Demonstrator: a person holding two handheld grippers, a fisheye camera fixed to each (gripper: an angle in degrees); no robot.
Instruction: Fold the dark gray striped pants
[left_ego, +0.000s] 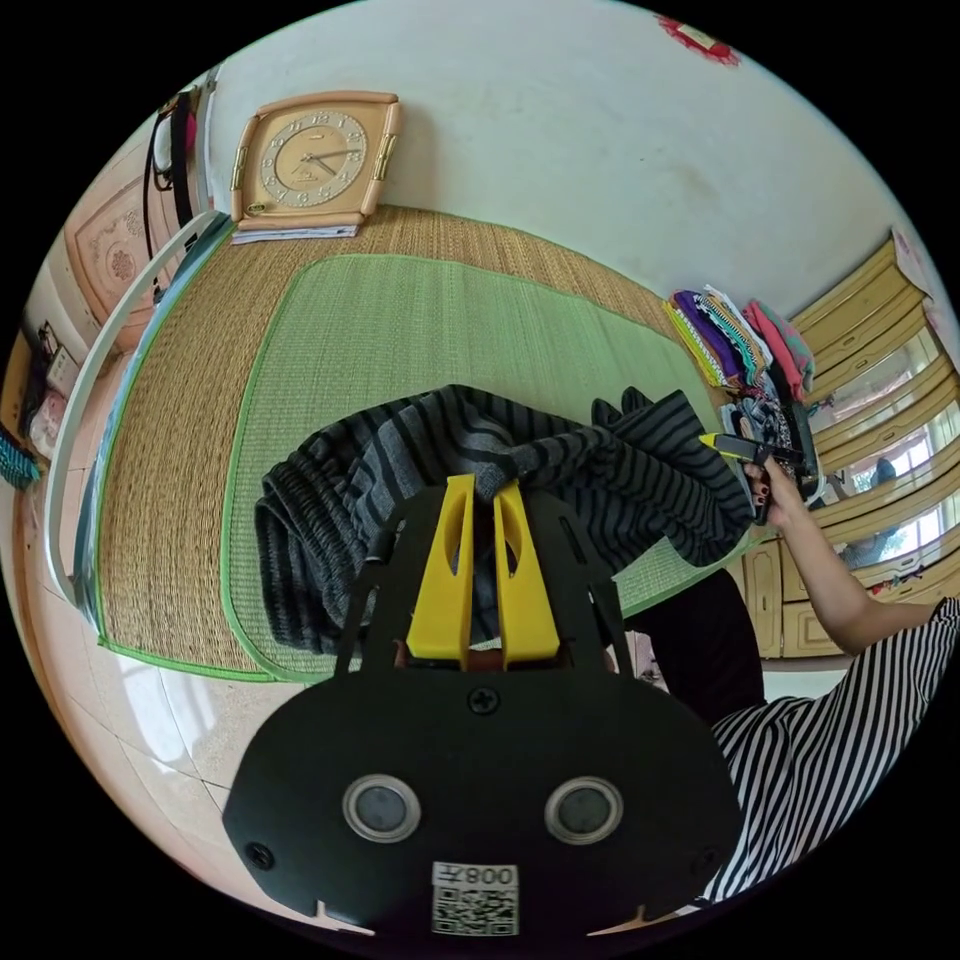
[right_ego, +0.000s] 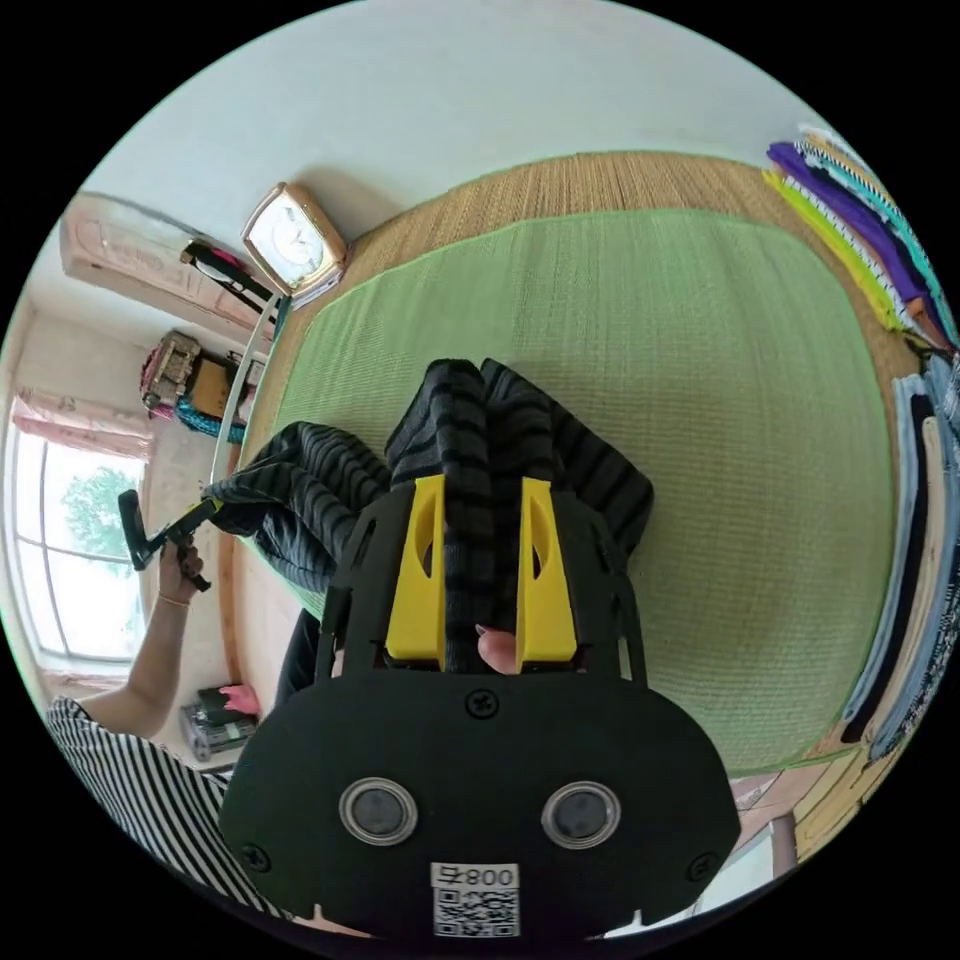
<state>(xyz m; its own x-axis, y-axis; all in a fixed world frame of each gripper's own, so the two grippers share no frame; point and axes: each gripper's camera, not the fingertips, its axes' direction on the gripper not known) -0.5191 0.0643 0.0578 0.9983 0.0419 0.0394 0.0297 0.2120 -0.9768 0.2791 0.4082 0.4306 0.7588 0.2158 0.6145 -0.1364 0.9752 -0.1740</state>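
In the left gripper view, the left gripper (left_ego: 485, 490) with yellow jaws pinches a bunched edge of the dark gray striped pants (left_ego: 400, 450), its jaw tips nearly together on the fabric. The pants hang between the two grippers above a green woven mat (left_ego: 400, 310), which lies on a larger tan straw mat (left_ego: 170, 400). To the right in that view, the right gripper (left_ego: 730, 447) holds the other end of the pants, a hand (left_ego: 775, 490) wrapped round its handle. In the right gripper view, the right gripper's own yellow jaws clamp a thick fold of the pants between them, with the left gripper (right_ego: 195, 520) seen off to the left gripping the far end. A peach square wall clock (left_ego: 315, 160) leans against the white wall (left_ego: 600, 130), and a stack of colourful folded clothes (left_ego: 740, 340) sits beyond the green mat's edge
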